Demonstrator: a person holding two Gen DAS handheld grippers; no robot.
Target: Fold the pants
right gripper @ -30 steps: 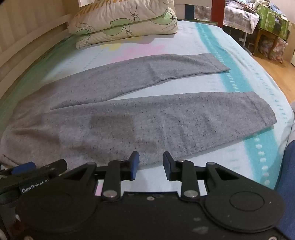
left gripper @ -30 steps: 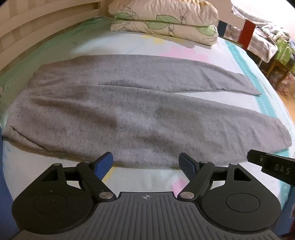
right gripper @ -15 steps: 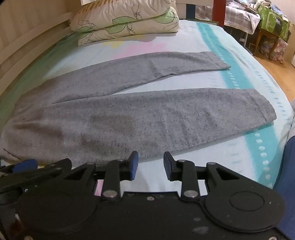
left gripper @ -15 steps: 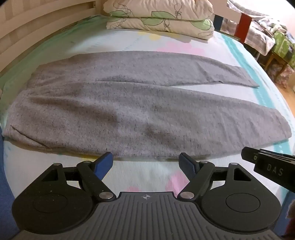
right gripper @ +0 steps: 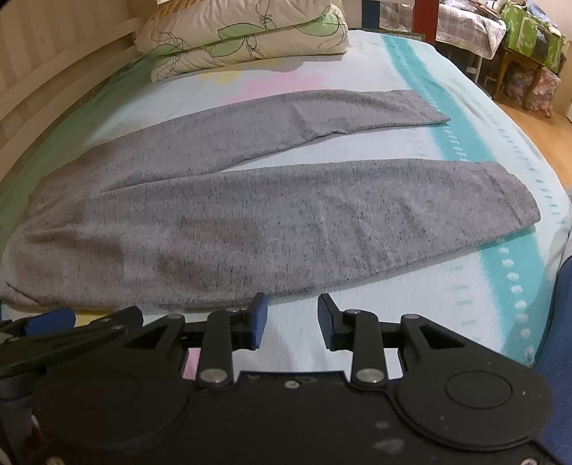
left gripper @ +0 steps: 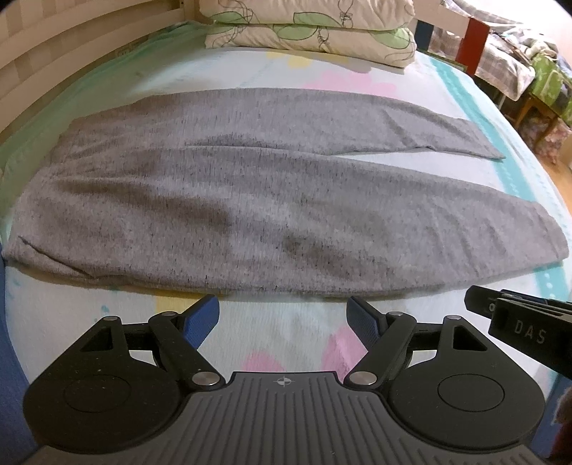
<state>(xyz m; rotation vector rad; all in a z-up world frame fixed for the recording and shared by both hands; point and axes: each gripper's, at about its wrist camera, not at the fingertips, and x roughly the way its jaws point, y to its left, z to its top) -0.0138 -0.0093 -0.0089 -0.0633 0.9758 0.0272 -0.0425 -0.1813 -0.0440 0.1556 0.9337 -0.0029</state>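
Observation:
Grey speckled pants point(left gripper: 250, 200) lie flat and spread on the bed, waist at the left, both legs running right and splayed apart. They also show in the right wrist view point(right gripper: 250, 221). My left gripper point(left gripper: 284, 314) is open and empty, just short of the near leg's front edge. My right gripper point(right gripper: 291, 314) is open with a narrower gap, empty, also just short of that edge. The right gripper's body shows at the right of the left wrist view point(left gripper: 518, 329).
The bed sheet point(left gripper: 286, 343) is pale with pink, yellow and teal patches. Two leaf-print pillows point(left gripper: 307, 28) are stacked at the far end. A wooden headboard point(left gripper: 53, 64) runs along the left. Furniture and bags point(right gripper: 525, 53) stand beyond the bed's right side.
Both grippers have drawn back slightly from the pants, so more sheet shows in front of the fingers. The pants have not moved. The jaw openings are unchanged.

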